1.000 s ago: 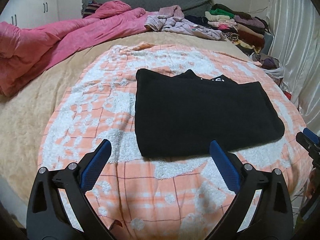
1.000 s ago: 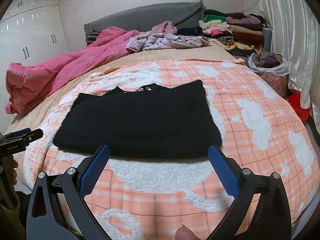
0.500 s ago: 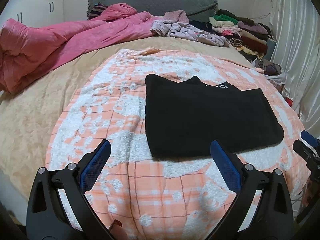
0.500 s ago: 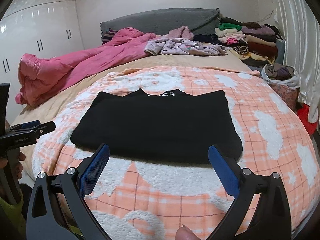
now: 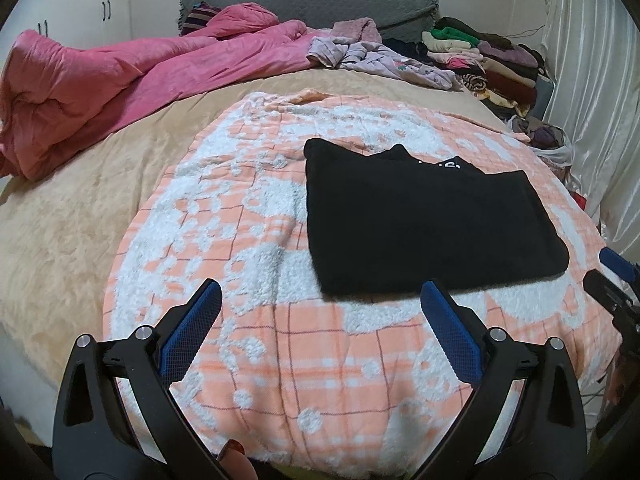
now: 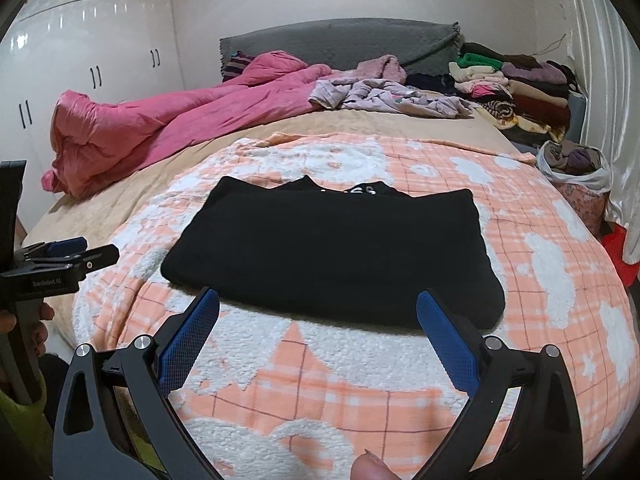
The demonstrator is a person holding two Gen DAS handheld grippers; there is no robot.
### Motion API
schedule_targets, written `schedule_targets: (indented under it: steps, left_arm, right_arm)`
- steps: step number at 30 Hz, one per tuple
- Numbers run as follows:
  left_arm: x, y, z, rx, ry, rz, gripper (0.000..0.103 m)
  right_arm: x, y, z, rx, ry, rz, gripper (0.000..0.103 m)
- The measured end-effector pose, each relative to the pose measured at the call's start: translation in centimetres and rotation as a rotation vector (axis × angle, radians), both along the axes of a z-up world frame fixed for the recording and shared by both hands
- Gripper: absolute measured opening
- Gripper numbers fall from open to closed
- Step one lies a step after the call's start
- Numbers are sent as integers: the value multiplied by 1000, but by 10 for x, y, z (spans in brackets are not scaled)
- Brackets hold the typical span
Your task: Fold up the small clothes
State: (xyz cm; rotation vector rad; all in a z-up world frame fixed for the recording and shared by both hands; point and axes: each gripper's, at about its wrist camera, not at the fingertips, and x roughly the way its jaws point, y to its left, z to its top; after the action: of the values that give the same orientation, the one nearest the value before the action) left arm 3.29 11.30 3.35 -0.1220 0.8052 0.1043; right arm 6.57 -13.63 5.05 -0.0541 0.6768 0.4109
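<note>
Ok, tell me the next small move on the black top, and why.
Probably bring both open grippers, left and right, forward to the near edge of the black top. It lies flat and part-folded on the orange blanket, and neither gripper touches it.

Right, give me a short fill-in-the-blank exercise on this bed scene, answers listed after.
1. The folded garment lying on the checked blanket is ____ in colour.
2. Both the left gripper and the right gripper have their jaws ____, holding nothing.
3. The crumpled quilt pushed to the far left of the bed is ____.
4. The stack of folded clothes sits at the bed's far ____ corner, by the curtain.

Missing words: black; open; pink; right
</note>
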Motion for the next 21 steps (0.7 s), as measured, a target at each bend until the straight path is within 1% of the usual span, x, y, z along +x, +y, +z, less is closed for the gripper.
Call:
schedule_targets:
  steps: [9,13,21]
  left_arm:
    - [-10,22,-1,-2,0,55,93]
    - [-10,33,-4,-7,5,84,93]
    - [-4,48,-8,-14,12,113,93]
  right_arm:
    - [-4,21,0,-17,-3,56,99]
    - [-2,35,-1,-30,-4,85,99]
    - [2,66,-11,-67,-3,146,99]
